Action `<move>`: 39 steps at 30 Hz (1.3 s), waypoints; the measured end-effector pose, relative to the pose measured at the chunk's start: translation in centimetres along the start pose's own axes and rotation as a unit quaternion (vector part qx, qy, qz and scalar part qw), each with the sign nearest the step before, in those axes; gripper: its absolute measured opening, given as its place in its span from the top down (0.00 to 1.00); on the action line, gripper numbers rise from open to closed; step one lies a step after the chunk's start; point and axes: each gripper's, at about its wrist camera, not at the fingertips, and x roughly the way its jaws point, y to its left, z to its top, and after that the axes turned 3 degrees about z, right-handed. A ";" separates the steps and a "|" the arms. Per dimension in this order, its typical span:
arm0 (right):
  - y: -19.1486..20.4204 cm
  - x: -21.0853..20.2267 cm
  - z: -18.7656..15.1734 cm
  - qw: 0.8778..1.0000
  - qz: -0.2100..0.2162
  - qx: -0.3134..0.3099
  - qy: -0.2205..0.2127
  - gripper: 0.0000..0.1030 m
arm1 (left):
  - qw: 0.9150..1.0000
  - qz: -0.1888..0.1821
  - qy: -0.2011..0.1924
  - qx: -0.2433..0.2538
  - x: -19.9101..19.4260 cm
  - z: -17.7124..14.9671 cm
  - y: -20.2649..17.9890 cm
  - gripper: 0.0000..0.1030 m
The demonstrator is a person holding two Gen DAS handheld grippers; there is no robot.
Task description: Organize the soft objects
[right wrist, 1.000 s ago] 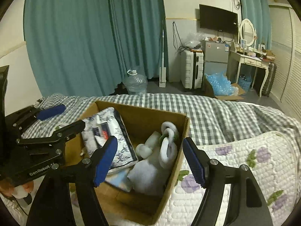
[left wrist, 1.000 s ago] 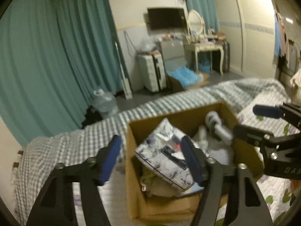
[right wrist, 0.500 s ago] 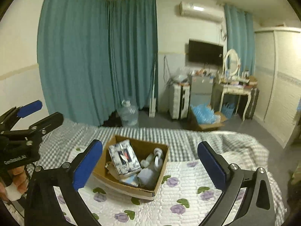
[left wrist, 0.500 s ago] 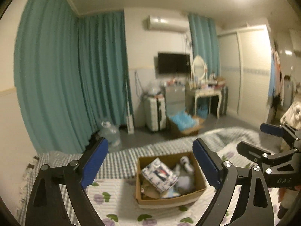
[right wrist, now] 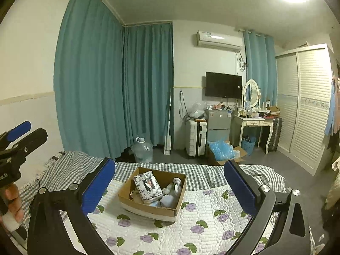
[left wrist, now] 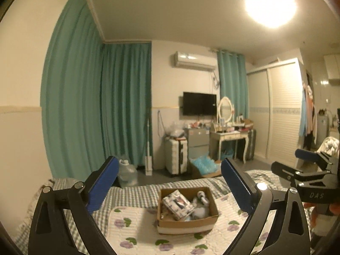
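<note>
Cardboard box [right wrist: 152,193] at mid-bed, on floral quilt [right wrist: 208,218]; holds tissue pack [right wrist: 147,186] and plush toys [right wrist: 173,190]. Left tool [left wrist: 170,186] and right tool [right wrist: 170,188]: wide open, empty, raised well clear. Task judged near complete.

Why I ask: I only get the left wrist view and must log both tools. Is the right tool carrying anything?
Observer: No. In the right wrist view the right tool is open, with nothing between its blue pads.
Operator: And how is my left tool being held?
Observer: The left tool shows at that view's left edge. A bare hand grips its handle, with something white on one fingertip.
</note>
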 end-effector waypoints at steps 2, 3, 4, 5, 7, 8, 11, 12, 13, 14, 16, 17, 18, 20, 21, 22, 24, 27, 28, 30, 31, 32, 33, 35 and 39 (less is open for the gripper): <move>0.5 -0.3 -1.0 1.000 -0.006 -0.005 -0.004 0.00 | 1.000 0.005 0.010 0.000 0.8 -1.1 0.2 0.04; 0.7 -0.3 -1.5 1.000 -0.005 -0.006 -0.005 0.00 | 1.000 0.011 0.013 0.001 1.1 -1.7 0.3 0.04; 0.9 -0.2 -2.1 1.000 -0.002 -0.005 -0.006 0.00 | 1.000 0.017 0.017 0.001 1.3 -2.3 0.3 0.04; 1.1 0.2 -2.8 1.000 0.000 -0.001 -0.008 0.00 | 1.000 0.019 0.021 0.001 1.8 -3.0 0.4 0.04; 1.3 0.7 -4.0 1.000 0.005 0.002 -0.017 0.00 | 0.999 0.021 0.032 0.007 3.3 -4.5 0.4 0.04; 1.5 1.5 -4.7 1.000 0.005 0.002 -0.020 0.00 | 0.999 0.025 0.035 0.009 3.8 -5.1 0.4 0.04; 1.5 3.9 -6.7 1.000 0.006 0.007 -0.013 0.00 | 0.998 0.030 0.050 0.010 5.7 -7.5 0.7 0.04; 1.4 5.0 -7.6 1.000 0.011 0.014 -0.007 0.00 | 0.998 0.031 0.057 0.009 6.4 -8.5 0.8 0.04; 1.3 5.7 -8.1 1.000 0.014 0.021 -0.003 0.00 | 0.997 0.036 0.063 0.011 6.8 -9.6 0.9 0.04; 1.1 6.8 -9.0 0.999 0.020 0.032 0.004 0.00 | 0.997 0.038 0.067 0.012 7.2 -10.3 1.0 0.04; 0.7 8.4 -10.5 0.998 0.027 0.047 0.012 0.00 | 0.995 0.046 0.083 0.010 8.3 -12.3 1.4 0.04; 0.6 9.3 -11.6 0.998 0.025 0.053 0.015 0.00 | 0.995 0.046 0.085 0.010 8.3 -13.0 1.4 0.04; 0.4 9.7 -12.1 0.998 0.024 0.055 0.017 0.00 | 0.995 0.048 0.088 0.008 8.6 -13.7 1.6 0.04; 0.2 11.0 -13.7 0.998 0.019 0.061 0.027 0.00 | 0.995 0.044 0.089 0.010 8.7 -14.6 1.8 0.04; 0.3 11.5 -14.4 0.998 0.016 0.060 0.032 0.00 | 0.995 0.043 0.090 0.013 8.8 -14.9 1.8 0.04; 0.3 11.9 -15.1 0.998 0.013 0.058 0.036 0.00 | 0.995 0.045 0.093 0.015 8.9 -15.2 1.8 0.04; 0.3 12.8 -16.5 0.997 0.009 0.056 0.051 0.00 | 0.994 0.045 0.099 0.015 9.3 -15.8 1.9 0.04; 0.0 13.4 -17.2 0.996 0.002 0.056 0.063 0.00 | 0.993 0.035 0.112 0.008 9.9 -16.4 2.0 0.04; -0.1 13.6 -17.4 0.996 0.001 0.057 0.066 0.00 | 0.993 0.034 0.116 0.008 10.0 -16.6 1.9 0.04; -0.2 13.5 -17.6 0.996 0.000 0.057 0.067 0.00 | 0.992 0.031 0.120 0.006 10.1 -16.8 1.7 0.04; -0.1 13.5 -17.6 0.996 -0.003 0.055 0.066 0.00 | 0.992 0.029 0.122 0.005 10.0 -16.9 1.7 0.04; -0.1 13.5 -17.7 0.996 -0.004 0.053 0.065 0.00 | 0.992 0.027 0.123 0.004 9.9 -16.9 1.6 0.04; 0.0 13.5 -17.7 0.996 -0.005 0.053 0.065 0.00 | 0.992 0.026 0.124 0.002 9.9 -16.9 1.6 0.04; 0.2 13.5 -17.6 0.997 -0.009 0.050 0.065 0.00 | 0.992 0.025 0.122 -0.002 9.6 -16.7 1.6 0.04; 0.4 13.1 -17.4 0.997 -0.006 0.053 0.060 0.00 | 0.993 0.023 0.115 0.000 9.2 -16.4 1.5 0.04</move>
